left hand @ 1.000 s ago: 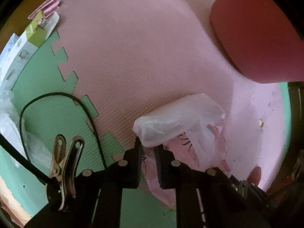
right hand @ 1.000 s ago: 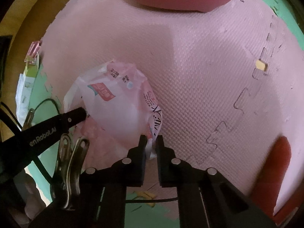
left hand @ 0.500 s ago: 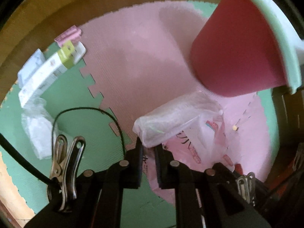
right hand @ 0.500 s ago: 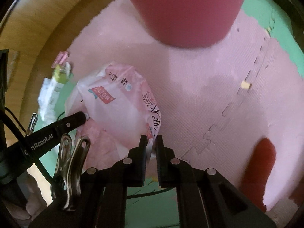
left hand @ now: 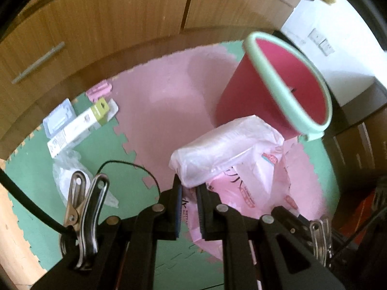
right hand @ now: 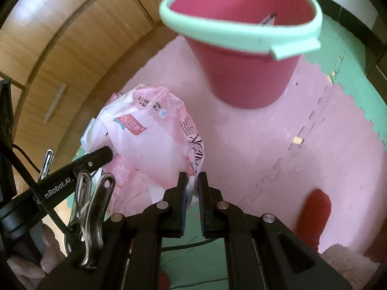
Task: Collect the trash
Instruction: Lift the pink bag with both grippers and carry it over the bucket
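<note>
Pinching one pink-and-white plastic bag (right hand: 154, 142) between them, the left gripper (left hand: 189, 191) and right gripper (right hand: 192, 188) hold it just short of the red bucket (right hand: 244, 48), while cartons (left hand: 79, 123) well left of the bucket await collecting.

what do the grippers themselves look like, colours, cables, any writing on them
Both the left gripper and the right gripper are matte black, with flat parallel fingers on angular linkages joined by round silver pivot pins. A silver metal spring clip pins a black cable at each one's left side. White lettering ending "Robot.AI" marks the left gripper's finger.
</note>
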A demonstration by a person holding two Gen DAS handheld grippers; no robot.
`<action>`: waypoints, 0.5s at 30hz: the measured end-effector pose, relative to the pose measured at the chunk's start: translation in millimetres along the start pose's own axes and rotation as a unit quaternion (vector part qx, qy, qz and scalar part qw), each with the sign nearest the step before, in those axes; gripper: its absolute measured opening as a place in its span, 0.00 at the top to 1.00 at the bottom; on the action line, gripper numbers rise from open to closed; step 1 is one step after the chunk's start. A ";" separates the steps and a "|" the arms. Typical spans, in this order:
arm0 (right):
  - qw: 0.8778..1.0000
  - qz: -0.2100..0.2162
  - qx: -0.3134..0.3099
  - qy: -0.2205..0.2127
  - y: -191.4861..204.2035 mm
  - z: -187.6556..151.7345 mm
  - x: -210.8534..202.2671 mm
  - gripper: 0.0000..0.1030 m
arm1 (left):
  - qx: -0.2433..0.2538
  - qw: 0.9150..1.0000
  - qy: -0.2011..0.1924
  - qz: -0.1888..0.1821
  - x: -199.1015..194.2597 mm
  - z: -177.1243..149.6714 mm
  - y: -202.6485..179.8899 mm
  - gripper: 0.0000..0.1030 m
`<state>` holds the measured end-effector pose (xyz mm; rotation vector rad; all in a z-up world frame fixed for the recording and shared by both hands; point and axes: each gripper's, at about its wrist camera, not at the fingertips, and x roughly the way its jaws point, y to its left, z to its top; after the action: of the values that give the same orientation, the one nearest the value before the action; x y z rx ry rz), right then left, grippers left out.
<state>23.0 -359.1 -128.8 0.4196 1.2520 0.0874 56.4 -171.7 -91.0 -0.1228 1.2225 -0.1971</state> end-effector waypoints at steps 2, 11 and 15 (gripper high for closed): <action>1.000 0.003 -0.004 -0.013 3.1 4.7 -16.1 0.91 | -0.003 1.000 -0.014 -0.007 -15.8 5.3 -4.1 0.90; 0.997 0.010 0.002 -0.081 4.9 28.9 -93.0 0.91 | 0.011 0.996 -0.072 -0.043 -77.7 30.7 -40.1 0.90; 0.994 0.014 0.017 -0.108 -3.7 37.4 -118.7 0.91 | 0.020 0.994 -0.087 -0.054 -95.3 39.9 -61.0 0.90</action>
<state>19.3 -406.8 -13.8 0.4635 1.0368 0.0427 57.6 -211.2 22.3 -0.1679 1.0377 -0.2993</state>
